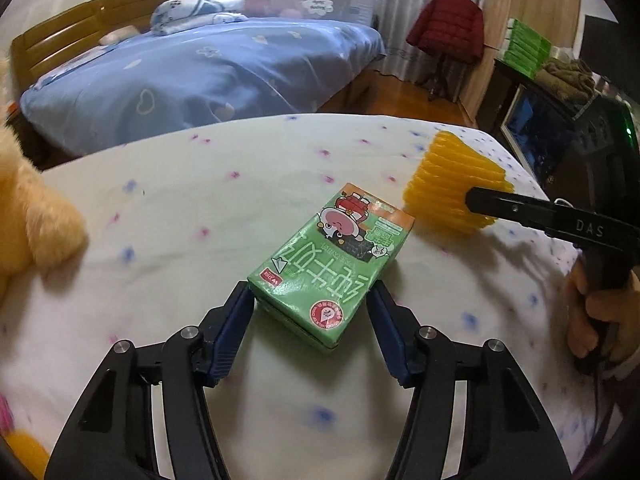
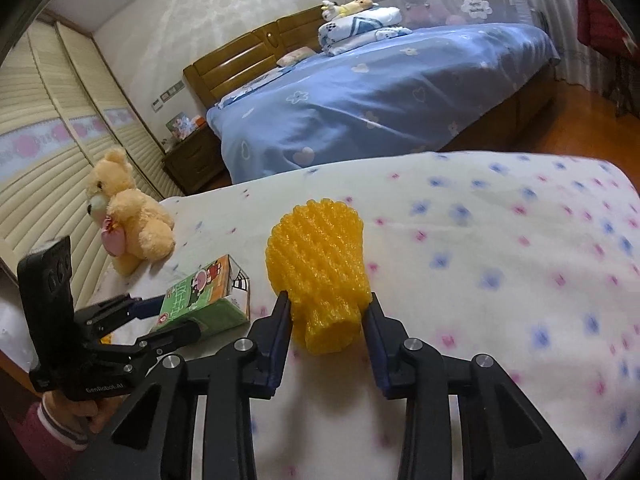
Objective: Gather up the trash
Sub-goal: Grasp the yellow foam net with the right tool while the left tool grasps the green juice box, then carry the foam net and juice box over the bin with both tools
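Green cardboard drink carton (image 1: 328,264), printed with a cartoon cow and white lettering, lies flat on the white bedspread dotted with pink and blue flowers (image 1: 200,200). Its near end sits between the blue-padded fingers of the left gripper (image 1: 310,292), whose jaws are spread about as wide as the carton; the left pad is at the carton's near corner, while whether the right pad touches cannot be told.

Just to the right of the carton lies an orange foam fruit net, ribbed and flared like a shell (image 2: 320,268), with its narrow end nearest the camera in the right wrist view. The right gripper (image 2: 326,300) straddles that narrow end with its jaws partly open, both pads (image 2: 282,320) at the net's sides, though a firm grip cannot be confirmed.

At the far left edge of the bedspread sits a tan plush teddy bear holding a pink heart (image 2: 128,216). Beyond it stands a wooden bed with a blue quilt (image 2: 380,92).
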The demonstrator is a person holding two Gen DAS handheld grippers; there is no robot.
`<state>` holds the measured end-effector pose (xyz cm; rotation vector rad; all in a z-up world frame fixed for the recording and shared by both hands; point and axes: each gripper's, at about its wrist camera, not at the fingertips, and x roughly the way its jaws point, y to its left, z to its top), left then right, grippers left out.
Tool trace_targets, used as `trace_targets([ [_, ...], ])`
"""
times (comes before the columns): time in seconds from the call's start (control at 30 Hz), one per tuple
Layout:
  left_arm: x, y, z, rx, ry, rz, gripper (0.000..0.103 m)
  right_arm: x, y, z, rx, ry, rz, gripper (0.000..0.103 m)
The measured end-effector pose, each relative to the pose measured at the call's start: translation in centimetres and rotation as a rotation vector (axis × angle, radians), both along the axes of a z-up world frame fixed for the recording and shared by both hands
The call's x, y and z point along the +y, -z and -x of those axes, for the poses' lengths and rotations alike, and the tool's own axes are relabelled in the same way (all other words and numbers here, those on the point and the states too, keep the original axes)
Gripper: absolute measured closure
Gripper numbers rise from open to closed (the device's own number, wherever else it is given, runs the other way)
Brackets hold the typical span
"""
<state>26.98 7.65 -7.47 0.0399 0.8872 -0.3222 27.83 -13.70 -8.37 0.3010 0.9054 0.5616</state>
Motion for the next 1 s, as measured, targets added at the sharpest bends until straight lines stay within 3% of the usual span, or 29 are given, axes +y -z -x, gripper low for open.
trace_targets([
  [0.2,-2.0,-0.4,3.1,0.004,-0.062,0.055,0.045,-3.2,-0.5,3.5,0.005,0.050,-0.028,0.068],
  [0.3,-3.7,-0.5,4.8,-0.010,-0.079,0.042,0.045,-4.7,-0.8,5.4,-0.001,0.075,-0.042,0.068],
  [0.8,-10.1,-0.6,9.8,-0.008,-0.090,0.089,0.045,-9.6,-1.6,11.9,-0.049,0.153,0.003,0.068],
  [1.0,-12.5,-1.2,10.5,-0.028,-0.073,0.058,0.045,-11.3,-1.6,13.2,-0.053,0.190,-0.001,0.068],
])
